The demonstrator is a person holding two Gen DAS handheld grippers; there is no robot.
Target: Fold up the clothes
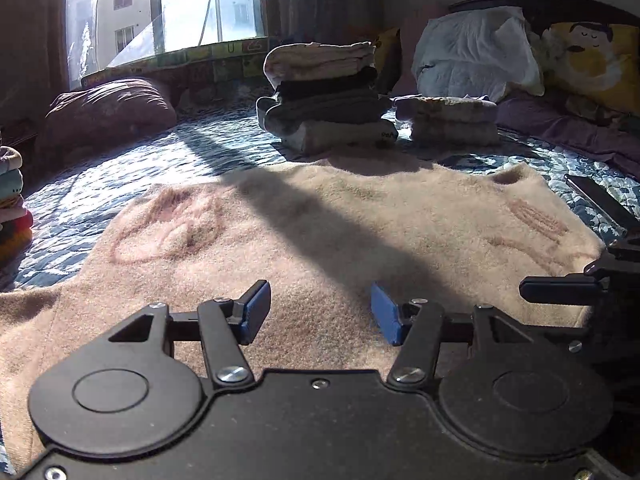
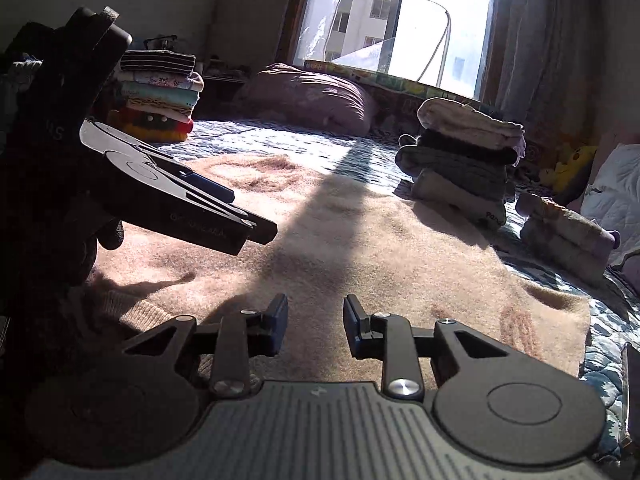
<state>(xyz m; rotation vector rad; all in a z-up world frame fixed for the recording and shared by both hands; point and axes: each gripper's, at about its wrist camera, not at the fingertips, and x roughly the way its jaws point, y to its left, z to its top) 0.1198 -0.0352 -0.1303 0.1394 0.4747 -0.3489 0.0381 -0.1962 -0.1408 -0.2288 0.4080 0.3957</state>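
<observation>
A fuzzy beige-pink garment [image 1: 304, 232] with faint reddish outlines lies spread flat on the bed; the right wrist view shows it too [image 2: 360, 248]. Just above its near part my left gripper [image 1: 316, 312] is open, blue pads apart, nothing between them. From the right wrist view that gripper [image 2: 240, 216] appears side-on at the left, held by a gloved hand [image 2: 48, 184]. My right gripper [image 2: 316, 326] hovers open over the garment's near edge, holding nothing. Its black body [image 1: 592, 276] pokes in at the right edge of the left wrist view.
A tall stack of folded clothes [image 1: 324, 100] and a lower stack [image 1: 448, 120] stand at the far side of the blue quilted bed [image 1: 120, 176]. A colourful stack [image 2: 160, 96] sits at the left. Pillows [image 1: 476, 56], a purple cushion [image 1: 108, 112] and a bright window [image 1: 168, 4] lie beyond.
</observation>
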